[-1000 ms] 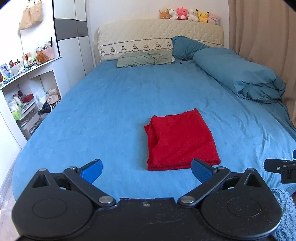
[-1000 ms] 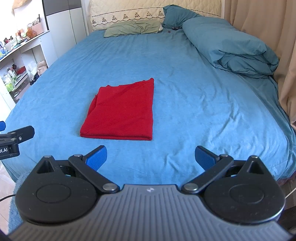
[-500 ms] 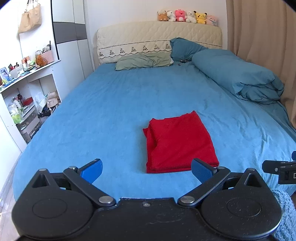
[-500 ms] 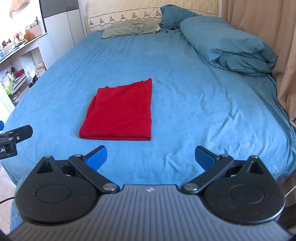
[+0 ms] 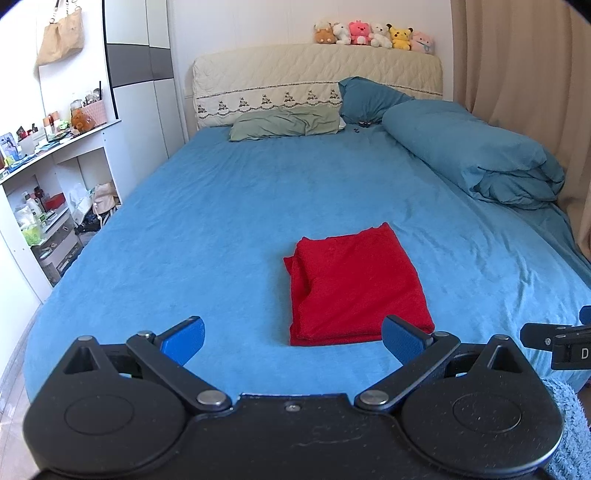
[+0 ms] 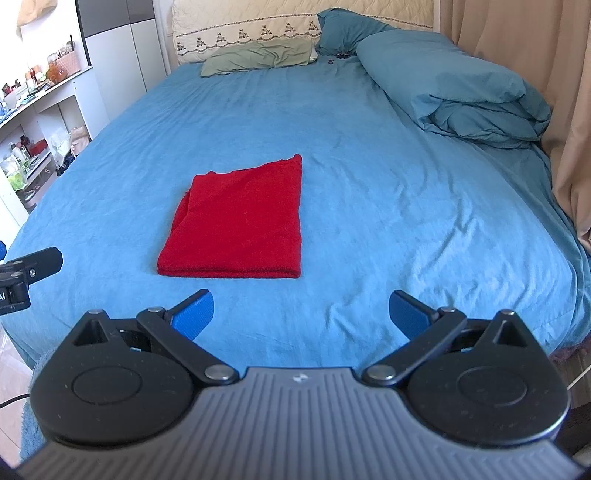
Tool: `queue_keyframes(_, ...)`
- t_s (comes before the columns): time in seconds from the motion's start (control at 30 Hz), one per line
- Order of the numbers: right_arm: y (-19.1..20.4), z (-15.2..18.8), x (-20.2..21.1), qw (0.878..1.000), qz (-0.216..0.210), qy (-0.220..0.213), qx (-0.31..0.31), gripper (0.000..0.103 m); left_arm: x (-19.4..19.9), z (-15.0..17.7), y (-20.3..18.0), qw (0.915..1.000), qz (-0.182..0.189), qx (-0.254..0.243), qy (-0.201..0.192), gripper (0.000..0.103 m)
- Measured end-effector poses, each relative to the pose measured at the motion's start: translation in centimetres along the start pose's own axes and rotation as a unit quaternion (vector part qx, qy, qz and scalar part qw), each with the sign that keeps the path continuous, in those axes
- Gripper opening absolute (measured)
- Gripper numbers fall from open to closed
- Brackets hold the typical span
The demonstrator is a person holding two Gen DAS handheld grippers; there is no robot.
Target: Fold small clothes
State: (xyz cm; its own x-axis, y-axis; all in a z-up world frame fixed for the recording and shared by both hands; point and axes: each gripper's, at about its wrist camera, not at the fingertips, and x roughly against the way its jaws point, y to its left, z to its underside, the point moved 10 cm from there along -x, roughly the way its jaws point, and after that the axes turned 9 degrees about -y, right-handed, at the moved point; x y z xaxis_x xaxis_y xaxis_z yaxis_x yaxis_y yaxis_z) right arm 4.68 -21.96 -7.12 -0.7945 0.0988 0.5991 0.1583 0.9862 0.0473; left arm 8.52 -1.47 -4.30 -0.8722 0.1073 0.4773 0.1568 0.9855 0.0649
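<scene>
A red garment [image 5: 354, 288] lies folded into a flat rectangle on the blue bed sheet [image 5: 229, 221], near the foot of the bed. In the right wrist view the same red garment [image 6: 240, 221] sits left of centre. My left gripper [image 5: 293, 341] hovers open just short of its near edge, nothing between the blue pads. Over bare sheet to the garment's right, my right gripper [image 6: 301, 314] is open and empty. Each gripper's tip shows at the edge of the other view.
A rolled teal duvet [image 5: 476, 158] and curtain [image 5: 524, 92] line the right side. Pillows [image 5: 288, 125] and a headboard with several plush toys [image 5: 369, 35] are at the far end. White shelves [image 5: 44, 192] full of small items stand left of the bed.
Both grippers have drawn back and risen slightly, so the garment sits a little farther away in both views. The garment has not moved and both grippers stayed open.
</scene>
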Motion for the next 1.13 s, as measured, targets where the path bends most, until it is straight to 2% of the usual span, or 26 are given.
queue_keyframes(0.63, 0.0, -0.09, 0.13, 1.0, -0.001, -0.001, 0.002, 0.103, 0.25, 0.0, -0.14, 1.0, 0.001, 0.0, -0.001, 0.103)
queue_keyframes(0.83, -0.06, -0.15, 0.08, 1.0, -0.003, -0.002, 0.001, 0.103, 0.12, 0.03, -0.09, 0.9998, -0.013, -0.012, -0.001, 0.103)
queue_keyframes(1.13, 0.18, -0.36, -0.18, 1.0, 0.001, 0.0, -0.004, 0.103, -0.58, 0.43, 0.01, 0.9998, -0.014, -0.011, 0.001, 0.103)
